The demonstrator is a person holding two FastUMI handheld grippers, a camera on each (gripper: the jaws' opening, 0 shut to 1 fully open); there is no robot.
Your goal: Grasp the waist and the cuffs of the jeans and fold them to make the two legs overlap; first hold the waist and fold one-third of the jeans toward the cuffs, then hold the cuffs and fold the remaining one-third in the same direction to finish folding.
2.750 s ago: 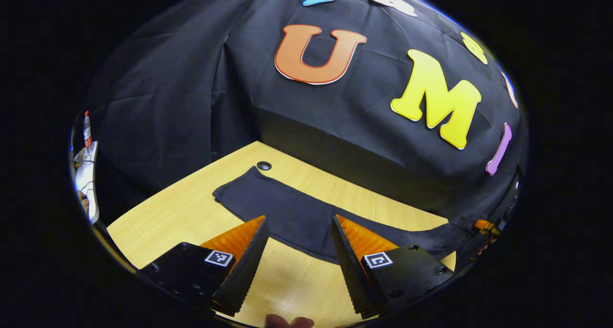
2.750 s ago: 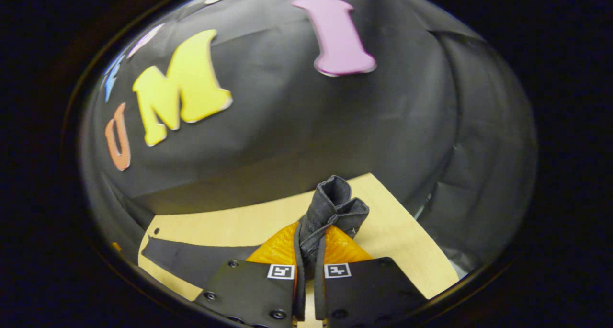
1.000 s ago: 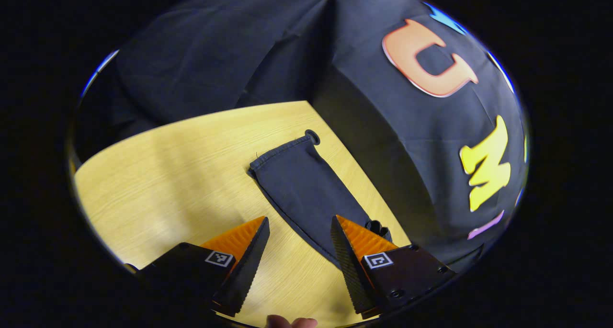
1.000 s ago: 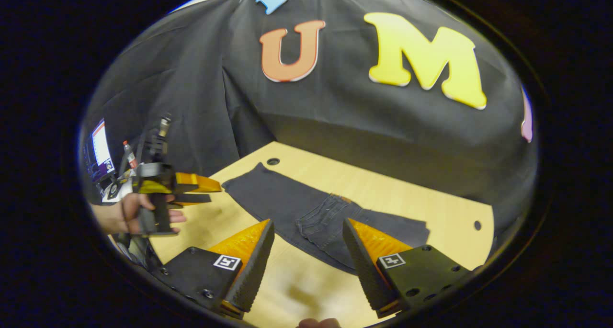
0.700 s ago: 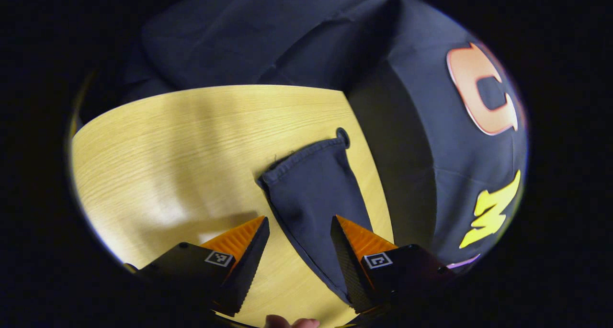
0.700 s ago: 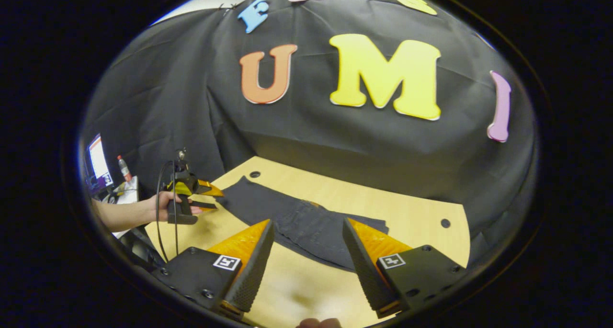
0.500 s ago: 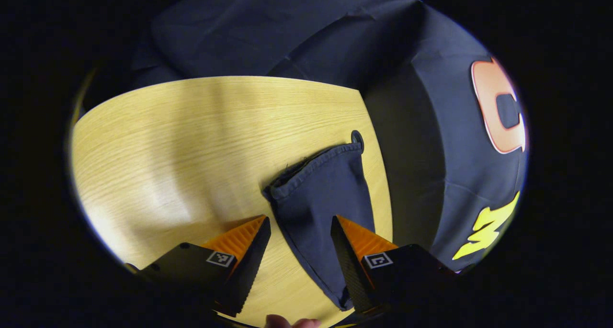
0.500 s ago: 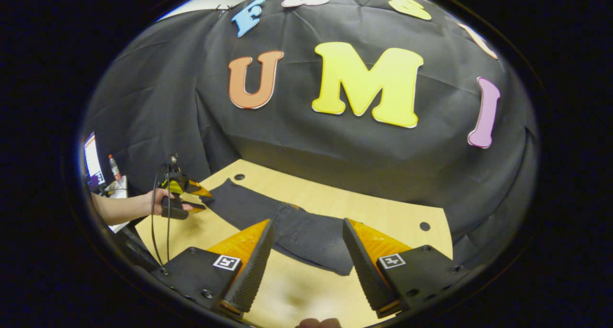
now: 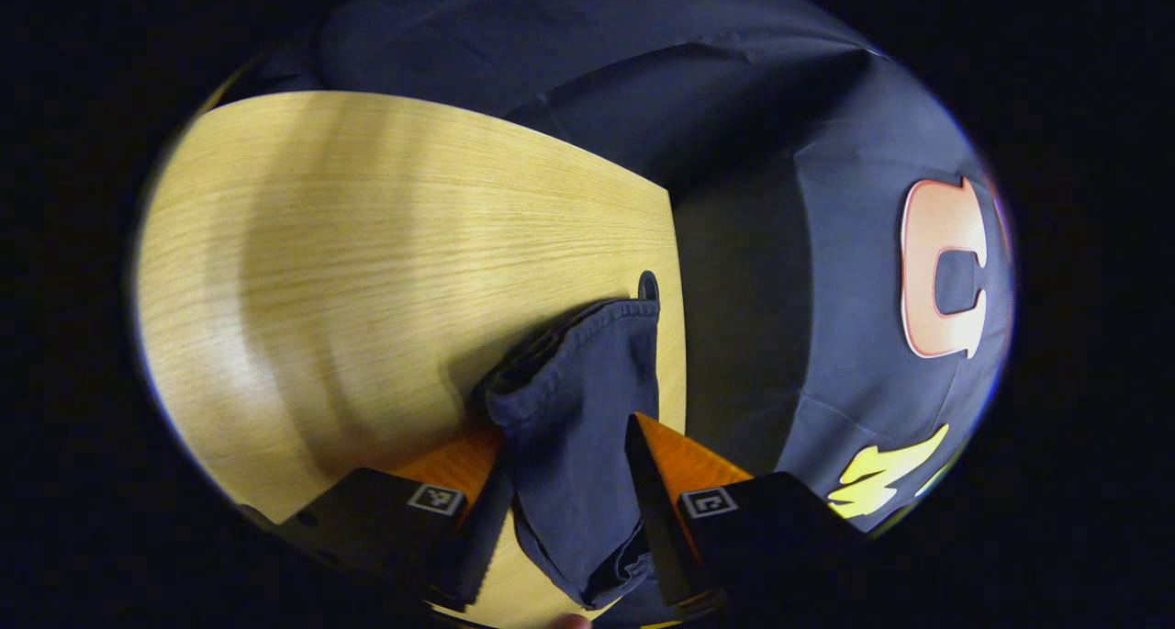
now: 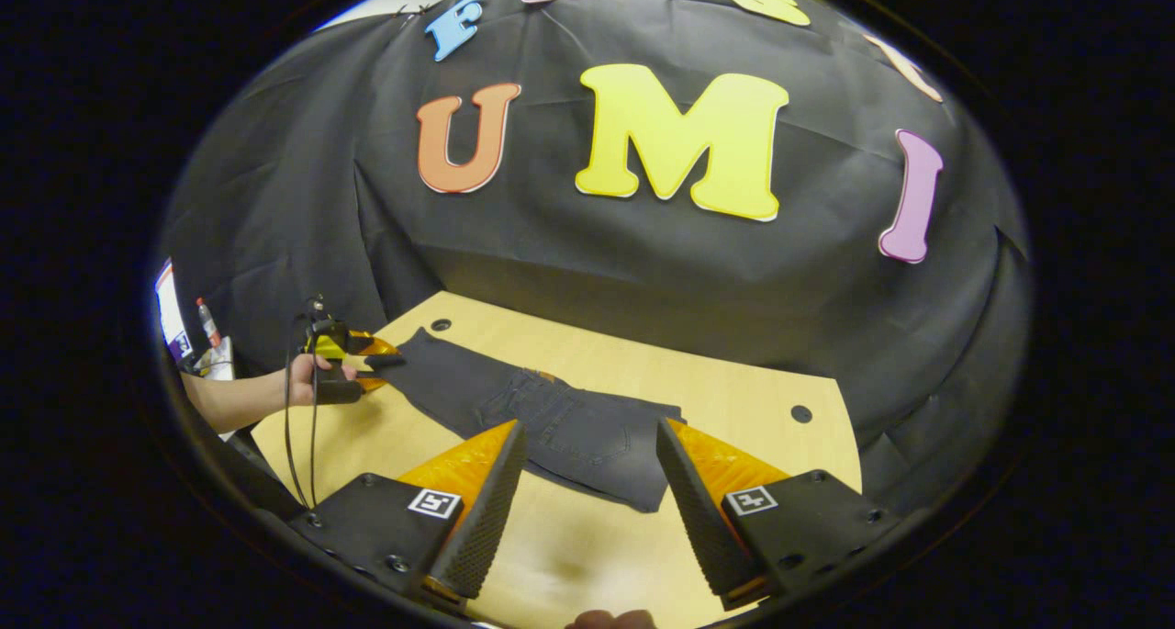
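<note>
Dark jeans (image 10: pixel 551 418) lie flat on the wooden table (image 10: pixel 734 399), the waist third folded over the legs with a back pocket facing up. The cuffs (image 9: pixel 569 381) are bunched and raised a little off the table between the fingers of my left gripper (image 9: pixel 566 427); the jaws are still wide apart, so it is open. In the right gripper view that left gripper (image 10: pixel 372 358) sits at the cuff end, held by a hand (image 10: pixel 303 386). My right gripper (image 10: pixel 589 424) hangs open over the near table edge, in front of the folded part, with nothing between its fingers.
A round hole (image 9: pixel 648 285) in the table lies just beyond the cuffs, close to the far edge. Another hole (image 10: pixel 800 414) is at the far right of the table. A bottle (image 10: pixel 204 321) and a screen stand off the table to the left.
My left gripper moved in over the cuffs, its jaws narrowed a little, and the cuffs lifted and bunched. My right gripper let go of the waist earlier and has drawn back, staying open.
</note>
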